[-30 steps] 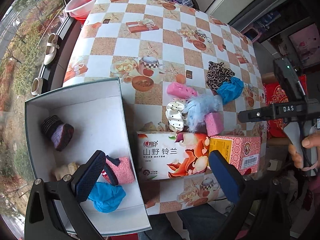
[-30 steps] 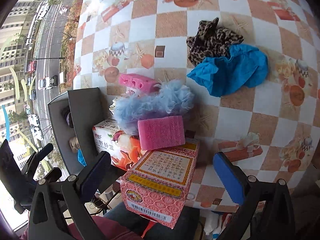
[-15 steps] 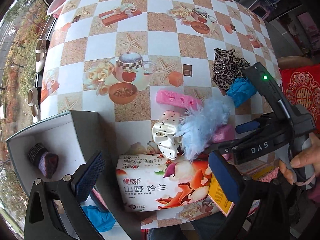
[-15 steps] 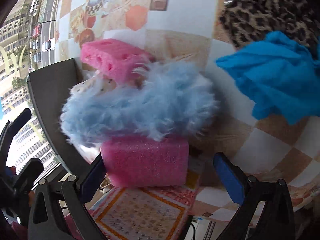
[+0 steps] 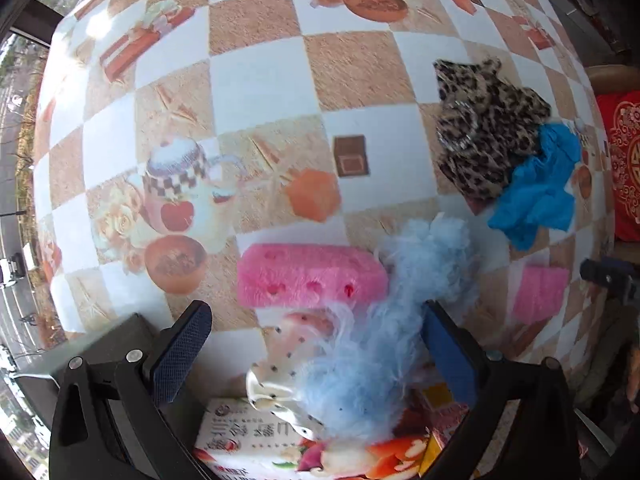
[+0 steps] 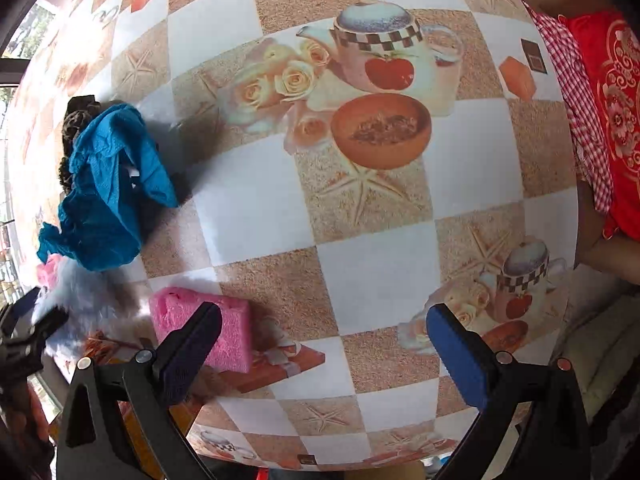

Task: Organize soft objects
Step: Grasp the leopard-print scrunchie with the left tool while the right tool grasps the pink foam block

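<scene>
Six soft items are showing loose on the checkered tablecloth (image 5: 260, 80), so you are looking at most of the sorting as undone, judging by these frames. No storage bin is clearly showing in either view; a dark edge (image 5: 108, 332) at lower left of the left wrist frame could be one, can't tell.

In the left wrist frame: long pink foam block (image 5: 310, 276) at lower centre, light blue fluffy piece (image 5: 384, 340) touching its right end and trailing down to bottom centre, white dotted item (image 5: 280, 376) partly under that fluff and resting on the printed tissue box (image 5: 256, 440) at the bottom edge. Small pink sponge (image 5: 538, 294) is sitting at right, apart from the fluff. Leopard-print cloth (image 5: 480, 128) is at upper right with the blue crumpled cloth (image 5: 536, 188) lying against its lower right side.

Your left gripper (image 5: 310, 354) is pointing down over the fluffy piece and the dotted item, fingers spread wide on either side, pinching nothing; looks like you are lining up on that pile.

Your right gripper (image 6: 322, 350) is hovering over bare tablecloth at bottom of its frame, fingers also wide apart and holding nothing. The pink sponge (image 6: 208, 328) is sitting just behind its left finger, and the blue cloth (image 6: 108, 192) is at mid left.
</scene>
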